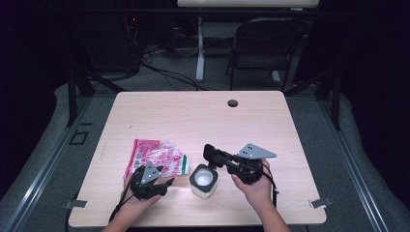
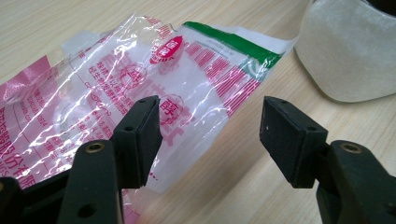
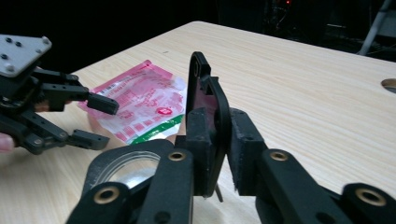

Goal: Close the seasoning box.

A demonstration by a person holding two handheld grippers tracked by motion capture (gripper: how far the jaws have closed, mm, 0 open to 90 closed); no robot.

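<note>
Jar lid (image 3: pixel 205 107), black, thin and stiff, stands on edge clamped in the right claw (image 3: pixel 219 140), hinged above the white jar (image 1: pixel 203 181) mid-surface. It looks light; gripping its rim seems secure. What's inside the jar I cannot tell. Left claw (image 2: pixel 210 135) hangs wide over the crinkly, slippery wrapper (image 2: pixel 140 93).

The left claw (image 1: pixel 151 180) is held low over the bench, jaws spread wide with nothing between the pads. The right claw (image 1: pixel 212 157) is angled leftward, its jaws clamped on a thin black piece (image 3: pixel 208 100).
</note>
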